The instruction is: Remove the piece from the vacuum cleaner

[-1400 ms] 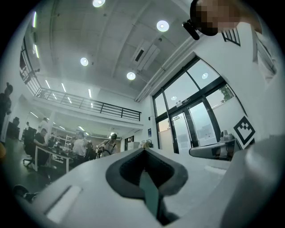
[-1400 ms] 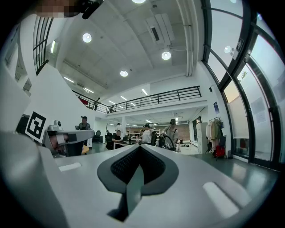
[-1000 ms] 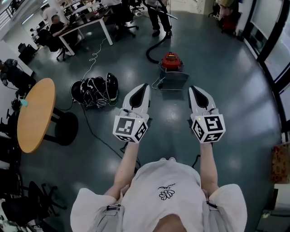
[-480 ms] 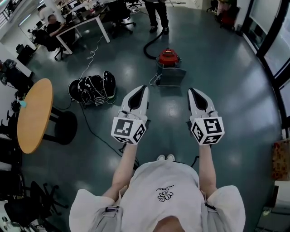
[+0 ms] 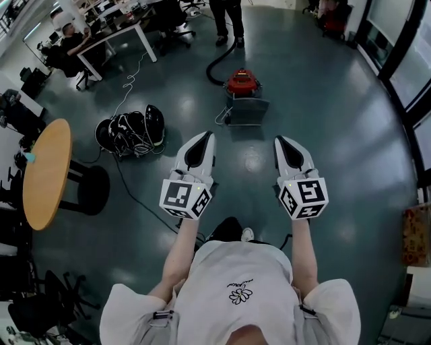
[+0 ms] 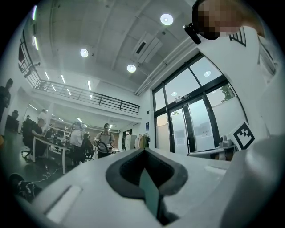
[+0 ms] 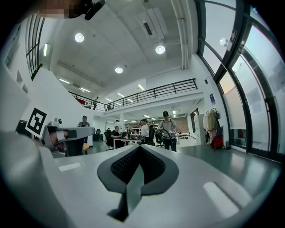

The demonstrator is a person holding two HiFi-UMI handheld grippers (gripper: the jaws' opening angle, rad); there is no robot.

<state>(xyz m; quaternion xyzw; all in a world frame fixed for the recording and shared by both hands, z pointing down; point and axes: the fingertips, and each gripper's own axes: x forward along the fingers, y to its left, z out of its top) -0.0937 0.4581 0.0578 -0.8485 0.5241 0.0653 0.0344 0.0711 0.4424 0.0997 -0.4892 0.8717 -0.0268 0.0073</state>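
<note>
A red vacuum cleaner (image 5: 241, 82) stands on the floor far ahead in the head view, with a grey flat box-like part (image 5: 245, 111) in front of it and a black hose (image 5: 214, 69) curving off to the back left. My left gripper (image 5: 201, 140) and right gripper (image 5: 283, 143) are held out side by side, well short of the vacuum, both pointing toward it. Both are shut with nothing between the jaws. In the left gripper view (image 6: 144, 153) and the right gripper view (image 7: 139, 151) the jaws meet, and the vacuum is hidden.
A round wooden table (image 5: 44, 172) on a black base sits at the left. A black heap of cables and gear (image 5: 131, 131) lies left of the vacuum, with a cable trailing toward me. A person stands beyond the vacuum (image 5: 225, 20); desks with seated people (image 5: 108, 40) are at the back left.
The vacuum and the floor things have shifted slightly up and left in the head view. Both grippers stay shut and side by side, slightly lower in the picture.
</note>
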